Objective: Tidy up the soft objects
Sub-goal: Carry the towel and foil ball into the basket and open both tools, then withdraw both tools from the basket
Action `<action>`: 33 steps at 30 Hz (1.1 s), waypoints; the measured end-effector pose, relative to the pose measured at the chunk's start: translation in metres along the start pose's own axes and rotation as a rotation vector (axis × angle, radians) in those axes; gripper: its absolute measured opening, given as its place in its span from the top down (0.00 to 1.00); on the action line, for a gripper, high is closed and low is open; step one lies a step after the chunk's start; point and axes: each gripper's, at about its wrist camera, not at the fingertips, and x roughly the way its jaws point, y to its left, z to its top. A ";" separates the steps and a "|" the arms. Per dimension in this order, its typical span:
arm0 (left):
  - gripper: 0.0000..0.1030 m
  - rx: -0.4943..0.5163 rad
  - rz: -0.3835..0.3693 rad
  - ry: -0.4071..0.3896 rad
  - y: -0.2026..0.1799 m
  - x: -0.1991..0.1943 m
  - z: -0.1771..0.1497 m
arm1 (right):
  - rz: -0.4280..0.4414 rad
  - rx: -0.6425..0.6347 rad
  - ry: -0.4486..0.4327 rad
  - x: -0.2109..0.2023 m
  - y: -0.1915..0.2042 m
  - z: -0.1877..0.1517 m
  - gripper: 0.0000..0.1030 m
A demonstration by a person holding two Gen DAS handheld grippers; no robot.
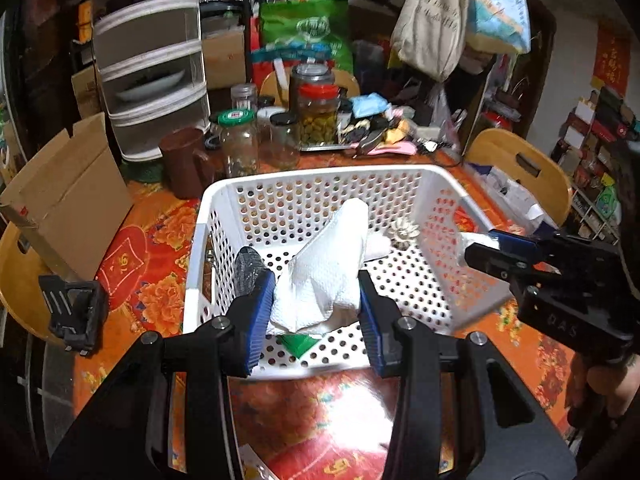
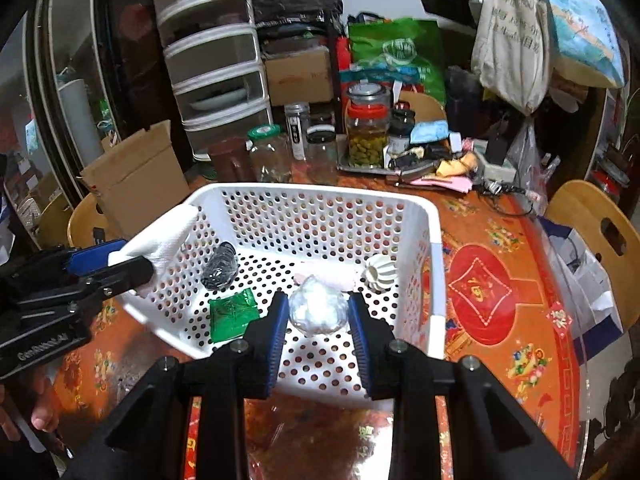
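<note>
The left tool (image 1: 316, 312) grips a crumpled white paper towel (image 1: 328, 268) and the right tool (image 2: 318, 334) clamps a clear-wrapped white wad (image 2: 318, 310), both above the white perforated plastic basket (image 2: 320, 216) on the bench (image 2: 492, 280).

Basket (image 2: 436, 280) on table (image 2: 500, 360), jars (image 2: 272, 156) behind it. Inside: packet (image 2: 232, 314) front left, ribbed ball (image 2: 380, 272) far right, dark bundle (image 2: 220, 266) left.

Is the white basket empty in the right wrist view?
No. The white basket holds a green packet, a dark bundle and a white ribbed ball on its floor.
</note>
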 end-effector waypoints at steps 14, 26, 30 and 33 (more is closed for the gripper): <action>0.63 0.006 0.064 0.114 0.000 0.071 0.020 | -0.042 0.016 0.111 0.060 -0.010 0.014 0.71; 0.01 -0.055 -0.019 -0.071 0.020 0.028 0.017 | -0.030 0.000 -0.011 0.020 -0.014 0.016 0.26; 0.01 -0.013 0.022 -0.099 0.030 -0.018 -0.004 | 0.035 -0.001 -0.072 -0.023 -0.010 -0.014 0.26; 0.00 0.013 0.094 -0.117 0.047 -0.055 -0.046 | 0.059 0.003 -0.084 -0.045 -0.007 -0.058 0.17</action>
